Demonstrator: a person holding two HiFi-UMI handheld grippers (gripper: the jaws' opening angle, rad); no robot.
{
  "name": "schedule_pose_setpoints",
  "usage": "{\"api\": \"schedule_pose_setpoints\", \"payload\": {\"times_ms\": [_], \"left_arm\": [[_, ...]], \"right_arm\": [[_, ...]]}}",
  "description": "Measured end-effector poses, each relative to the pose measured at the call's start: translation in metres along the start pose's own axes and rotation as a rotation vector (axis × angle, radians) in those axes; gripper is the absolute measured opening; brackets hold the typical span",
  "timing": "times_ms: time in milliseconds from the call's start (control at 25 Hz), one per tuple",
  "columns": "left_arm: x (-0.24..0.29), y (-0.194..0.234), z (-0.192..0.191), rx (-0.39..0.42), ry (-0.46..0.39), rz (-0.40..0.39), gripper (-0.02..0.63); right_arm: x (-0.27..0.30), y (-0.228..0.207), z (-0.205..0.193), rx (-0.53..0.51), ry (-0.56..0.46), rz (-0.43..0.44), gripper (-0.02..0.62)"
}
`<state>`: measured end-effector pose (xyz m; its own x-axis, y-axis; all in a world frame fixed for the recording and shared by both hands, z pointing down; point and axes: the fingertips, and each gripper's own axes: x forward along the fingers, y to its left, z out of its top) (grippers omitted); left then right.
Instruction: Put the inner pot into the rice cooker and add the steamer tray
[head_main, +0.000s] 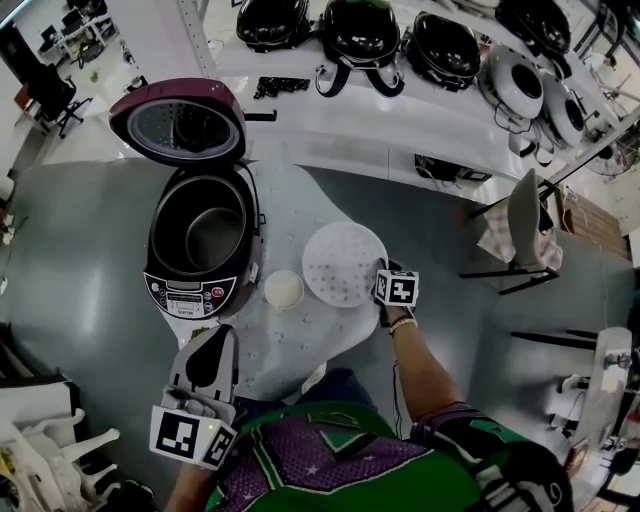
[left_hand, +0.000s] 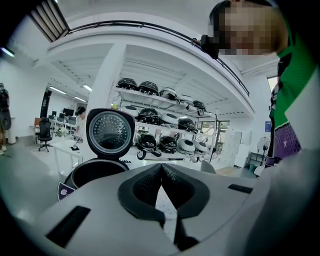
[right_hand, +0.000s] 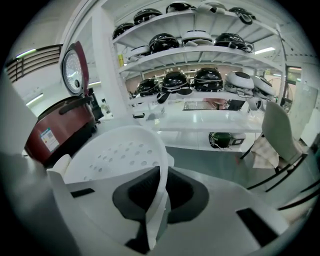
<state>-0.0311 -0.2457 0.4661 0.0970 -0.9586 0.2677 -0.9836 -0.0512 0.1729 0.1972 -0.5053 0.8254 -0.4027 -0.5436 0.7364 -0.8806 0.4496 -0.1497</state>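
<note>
The maroon rice cooker (head_main: 165, 290) stands open on the white table (head_main: 290, 195), its lid (head_main: 180, 122) tipped back. The dark inner pot (head_main: 205, 232) sits inside the cooker. The white perforated steamer tray (head_main: 340, 262) lies to the right of the cooker. My right gripper (head_main: 382, 268) is shut on the tray's right rim; in the right gripper view the rim (right_hand: 161, 165) runs between the pads of my right gripper (right_hand: 161, 192). My left gripper (head_main: 220, 335) is shut and empty near the table's front edge, pointing at the cooker (left_hand: 92, 172). In its own view the left gripper (left_hand: 161, 172) has its pads together.
A small white cup (head_main: 284, 290) sits between the cooker and the tray. Shelves with several black and white rice cookers (head_main: 400, 40) stand behind the table. A chair (head_main: 525, 220) stands on the floor to the right.
</note>
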Motion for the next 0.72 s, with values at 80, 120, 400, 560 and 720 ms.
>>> {"api": "schedule_pose_setpoints", "payload": {"times_ms": [80,120,400,560,720], "left_arm": [[-0.002,0.001,0.0,-0.001,-0.003,0.003,0.021],[-0.002,0.002,0.0,-0.002,-0.004,0.004,0.021],[-0.006,0.007,0.002,-0.002,-0.008,0.011,0.021],[-0.008,0.01,0.001,-0.004,-0.007,0.009,0.021],[-0.013,0.013,0.004,0.001,-0.01,0.007,0.021]], "right_arm": [[-0.001,-0.003,0.001,0.037,-0.003,-0.019,0.025],[-0.002,-0.003,0.003,0.048,-0.005,-0.024,0.023],[-0.006,-0.003,0.003,0.106,-0.005,-0.012,0.017],[-0.008,-0.008,-0.002,0.155,-0.004,-0.008,0.015],[-0.013,-0.012,-0.005,0.194,-0.006,-0.011,0.015]]}}
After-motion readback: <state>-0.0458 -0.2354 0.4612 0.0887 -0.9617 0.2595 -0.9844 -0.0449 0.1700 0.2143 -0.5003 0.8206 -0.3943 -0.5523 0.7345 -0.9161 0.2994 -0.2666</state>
